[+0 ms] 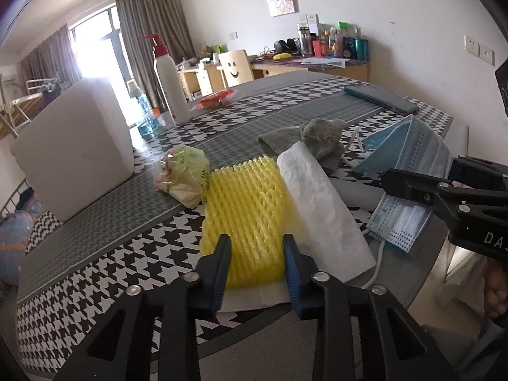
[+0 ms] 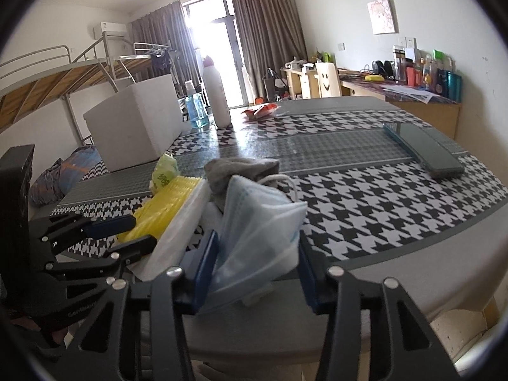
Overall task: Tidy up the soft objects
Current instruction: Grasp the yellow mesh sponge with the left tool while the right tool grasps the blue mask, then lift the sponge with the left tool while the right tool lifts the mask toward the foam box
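A yellow foam net sleeve [image 1: 246, 216] lies near the table's front edge, and my left gripper [image 1: 257, 254] is shut on its near end. A white foam sheet [image 1: 320, 203] leans against its right side. A crumpled green plastic bag [image 1: 184, 174] lies to its left and a grey cloth [image 1: 314, 141] behind it. My right gripper [image 2: 258, 247] is shut on a blue face mask [image 2: 260, 219], which is lifted off the table; the mask also shows in the left wrist view [image 1: 409, 146]. The yellow sleeve [image 2: 165, 203] and the grey cloth [image 2: 235, 168] show in the right wrist view too.
A white foam box [image 1: 76, 146] stands on the left of the houndstooth table [image 1: 95, 270]. Behind are a white pump bottle [image 1: 168, 79], a blue spray bottle [image 1: 144, 111] and a red packet [image 1: 216, 98]. A dark flat case [image 1: 381, 98] lies at the far right.
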